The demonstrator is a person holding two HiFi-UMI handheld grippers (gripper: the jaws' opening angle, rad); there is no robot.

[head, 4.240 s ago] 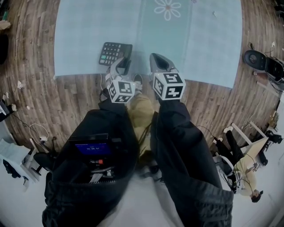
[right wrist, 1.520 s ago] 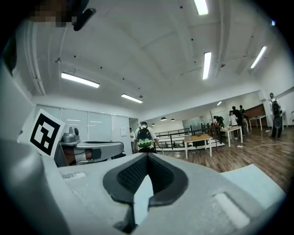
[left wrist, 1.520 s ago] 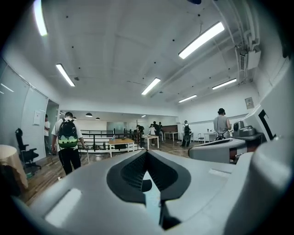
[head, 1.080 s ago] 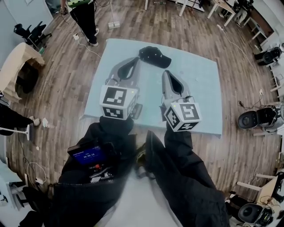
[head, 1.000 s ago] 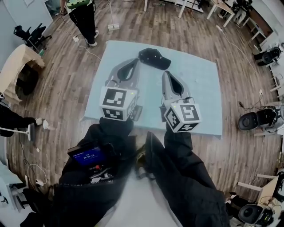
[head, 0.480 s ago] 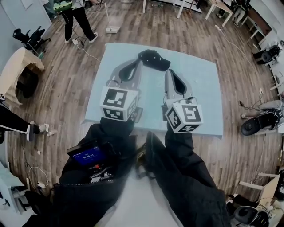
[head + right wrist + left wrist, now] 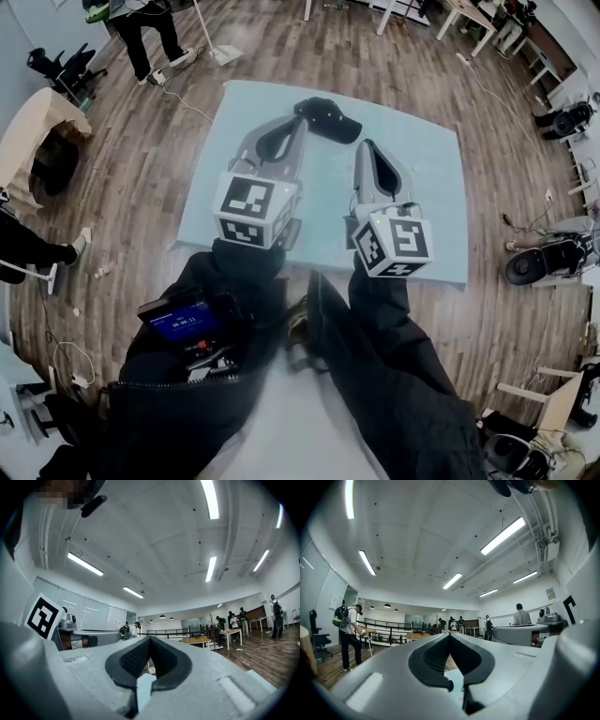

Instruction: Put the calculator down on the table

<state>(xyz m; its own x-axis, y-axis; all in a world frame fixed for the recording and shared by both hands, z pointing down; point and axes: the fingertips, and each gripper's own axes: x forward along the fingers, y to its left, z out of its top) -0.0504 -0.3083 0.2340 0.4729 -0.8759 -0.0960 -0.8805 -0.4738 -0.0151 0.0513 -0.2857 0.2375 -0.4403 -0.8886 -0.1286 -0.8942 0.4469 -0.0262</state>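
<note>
In the head view, the table (image 7: 427, 202) fills the upper middle of the frame. It is covered in a pale blue cloth and stands on a wooden floor (image 7: 141, 178). The calculator (image 7: 328, 120) shows as a small dark shape on the cloth near the table's far edge, too small for its keys to be made out. The left gripper (image 7: 302, 116) reaches up the frame from its marker cube (image 7: 248, 208). Its tip sits right at the calculator's left edge in the picture, though whether the two touch cannot be told from here. In the left gripper view, its dark pads (image 7: 436, 656) meet at the tip with nothing between them, so the jaws are together and empty. The right gripper (image 7: 367, 146) sits right of centre, just beside the left one, with its tip lower in the frame than the calculator and apart from it. In the right gripper view its jaws are likewise pressed together and hold nothing. Both gripper views look out over the room toward ceiling lights and distant people. Black sleeves (image 7: 375, 328) fill the lower frame, and a small device with a blue screen (image 7: 183, 319) rides on the left forearm. A person (image 7: 141, 28) stands on the floor at upper left.
</note>
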